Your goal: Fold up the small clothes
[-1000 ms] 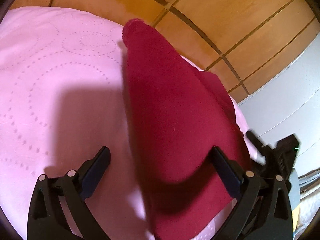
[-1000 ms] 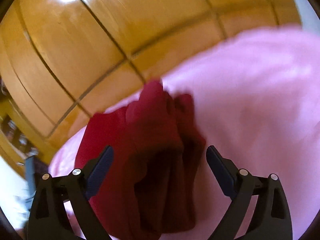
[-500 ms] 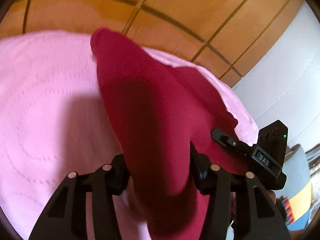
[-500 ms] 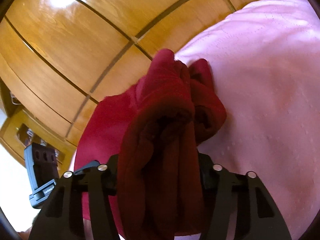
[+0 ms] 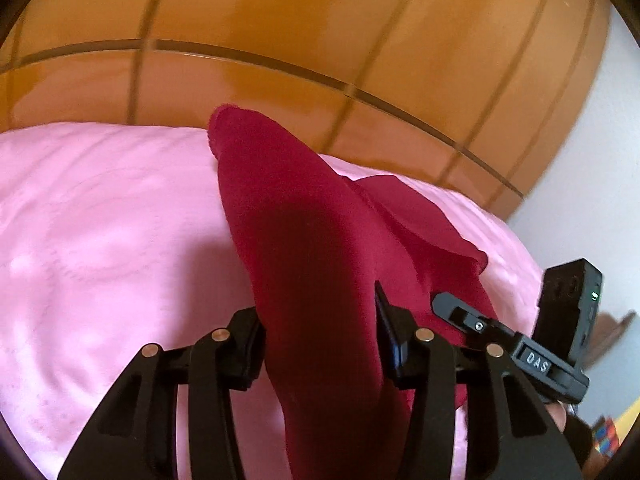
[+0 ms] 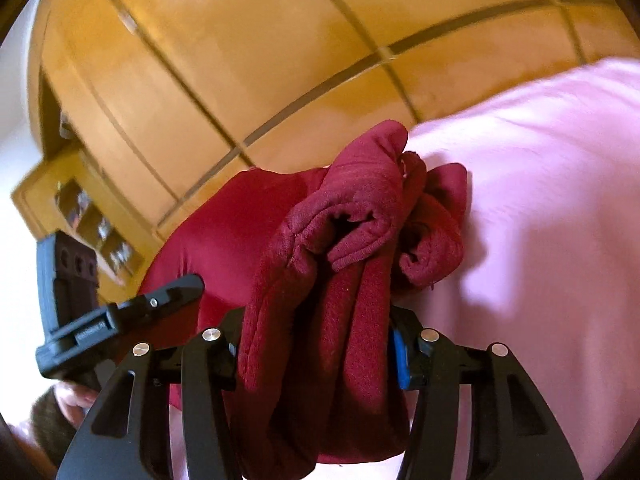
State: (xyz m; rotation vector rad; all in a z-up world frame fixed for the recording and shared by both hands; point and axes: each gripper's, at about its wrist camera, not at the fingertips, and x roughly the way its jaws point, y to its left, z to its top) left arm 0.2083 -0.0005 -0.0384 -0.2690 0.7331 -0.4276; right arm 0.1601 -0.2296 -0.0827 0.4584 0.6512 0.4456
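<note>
A dark red garment (image 5: 304, 240) lies on a pink bedspread (image 5: 100, 240). My left gripper (image 5: 320, 336) is shut on one edge of it and the cloth drapes smoothly forward from the jaws. My right gripper (image 6: 316, 340) is shut on a bunched, thick fold of the same garment (image 6: 344, 240), with the fleecy inside showing. The right gripper also shows at the right of the left wrist view (image 5: 520, 352), and the left gripper shows at the left of the right wrist view (image 6: 120, 320). The two grippers are close side by side.
A glossy wooden wardrobe (image 5: 320, 40) with dark grooves stands right behind the bed edge. A white wall (image 5: 600, 180) is on the right. The pink bedspread (image 6: 540, 220) extends to the right in the right wrist view.
Both grippers went from open around the garment to shut on it. Both have since lifted and tilted up, so more wardrobe shows.
</note>
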